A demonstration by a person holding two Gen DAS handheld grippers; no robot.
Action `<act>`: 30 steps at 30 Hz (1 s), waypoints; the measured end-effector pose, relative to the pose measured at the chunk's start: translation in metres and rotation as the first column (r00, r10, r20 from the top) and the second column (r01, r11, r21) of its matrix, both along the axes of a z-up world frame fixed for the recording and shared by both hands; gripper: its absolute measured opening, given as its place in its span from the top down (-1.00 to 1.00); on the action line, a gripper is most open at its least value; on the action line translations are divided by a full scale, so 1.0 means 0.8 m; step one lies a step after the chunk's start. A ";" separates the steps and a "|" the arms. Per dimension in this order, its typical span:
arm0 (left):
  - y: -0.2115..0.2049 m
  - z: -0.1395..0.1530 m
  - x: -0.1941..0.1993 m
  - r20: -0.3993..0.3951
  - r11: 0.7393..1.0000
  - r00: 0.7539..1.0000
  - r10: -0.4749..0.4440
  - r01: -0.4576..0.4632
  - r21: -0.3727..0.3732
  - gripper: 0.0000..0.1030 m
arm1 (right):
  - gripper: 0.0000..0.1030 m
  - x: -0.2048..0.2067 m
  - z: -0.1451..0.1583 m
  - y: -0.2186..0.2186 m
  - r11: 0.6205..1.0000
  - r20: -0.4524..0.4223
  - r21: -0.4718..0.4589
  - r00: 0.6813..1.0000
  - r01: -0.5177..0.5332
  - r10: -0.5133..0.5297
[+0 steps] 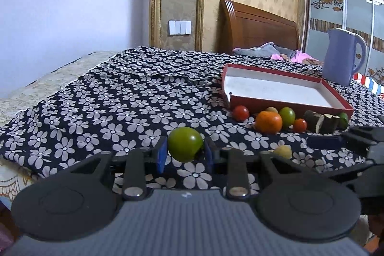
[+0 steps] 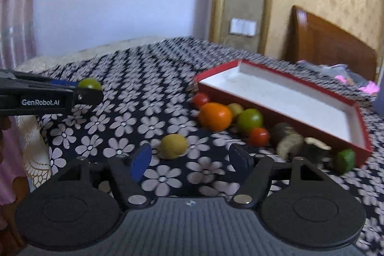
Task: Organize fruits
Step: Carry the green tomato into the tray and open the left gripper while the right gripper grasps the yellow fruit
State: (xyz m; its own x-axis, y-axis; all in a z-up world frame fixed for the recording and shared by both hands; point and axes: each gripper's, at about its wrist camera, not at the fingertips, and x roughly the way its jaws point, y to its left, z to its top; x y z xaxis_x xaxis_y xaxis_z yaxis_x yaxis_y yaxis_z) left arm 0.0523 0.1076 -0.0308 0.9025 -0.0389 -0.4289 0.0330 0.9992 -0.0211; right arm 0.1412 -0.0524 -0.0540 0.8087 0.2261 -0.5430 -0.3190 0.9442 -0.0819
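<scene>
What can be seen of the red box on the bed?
The red box is a shallow rectangular tray, apparently cardboard, with red outer walls and a plain white inside. It lies open, lidless and empty on the black floral cloth, one corner toward the cameras. A row of small fruits and dark cut pieces lies along its near wall; whether they touch it cannot be told. A blue jug stands behind its far corner. Neither gripper touches it.

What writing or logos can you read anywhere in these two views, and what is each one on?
"GenRobot.AI": white letters on the side of the left gripper, seen in the right wrist view while it holds a green fruit.
A small white mark on the right gripper body is too small to read.
Nothing readable on the red box or blue pitcher.
</scene>
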 end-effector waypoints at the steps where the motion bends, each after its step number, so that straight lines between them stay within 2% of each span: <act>1: 0.000 -0.001 -0.001 0.001 1.000 1.000 0.002 -0.002 0.005 0.43 | -0.21 0.004 -0.001 0.003 1.000 -0.010 -0.003 1.000 -0.009 0.009; 4: -0.001 -0.003 -0.002 0.007 1.000 1.000 0.007 -0.007 0.018 0.43 | 0.04 0.015 -0.004 0.008 0.999 -0.041 0.009 0.999 -0.033 0.033; 6: -0.003 -0.002 -0.003 0.008 1.000 1.000 0.005 -0.005 0.022 0.43 | 0.37 0.020 -0.005 0.009 0.999 -0.051 0.016 0.998 -0.036 0.037; 8: -0.005 -0.001 -0.003 0.009 1.000 1.000 -0.001 0.000 0.026 0.43 | 0.46 0.023 -0.005 0.006 0.999 -0.057 0.027 0.997 -0.044 0.045; 12: -0.016 0.007 -0.003 0.013 0.999 1.000 -0.024 0.024 0.032 0.43 | 0.46 0.016 0.001 -0.005 0.997 -0.054 0.063 0.997 -0.043 0.046; 19: -0.063 0.038 0.013 0.013 0.989 0.990 -0.144 0.143 0.038 0.43 | 0.46 -0.030 0.022 -0.052 0.992 0.026 0.123 1.000 -0.019 0.016; 23: -0.103 0.065 0.042 0.017 0.978 0.979 -0.201 0.199 0.056 0.43 | 0.46 -0.044 0.026 -0.086 0.987 0.042 0.156 0.999 0.027 -0.034; 30: -0.183 0.097 0.113 0.009 0.967 0.974 -0.226 0.224 0.119 0.43 | 0.46 -0.053 0.026 -0.136 0.973 0.053 0.214 0.993 0.088 -0.101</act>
State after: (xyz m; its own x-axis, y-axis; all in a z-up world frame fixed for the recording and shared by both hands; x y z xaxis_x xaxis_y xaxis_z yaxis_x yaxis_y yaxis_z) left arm 0.1431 -0.0390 0.0467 0.8857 -0.1929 -0.4222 0.2563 0.9616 0.0983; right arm 0.0989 -0.1608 -0.0336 0.8632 0.2510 -0.4380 -0.2281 0.9679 0.1051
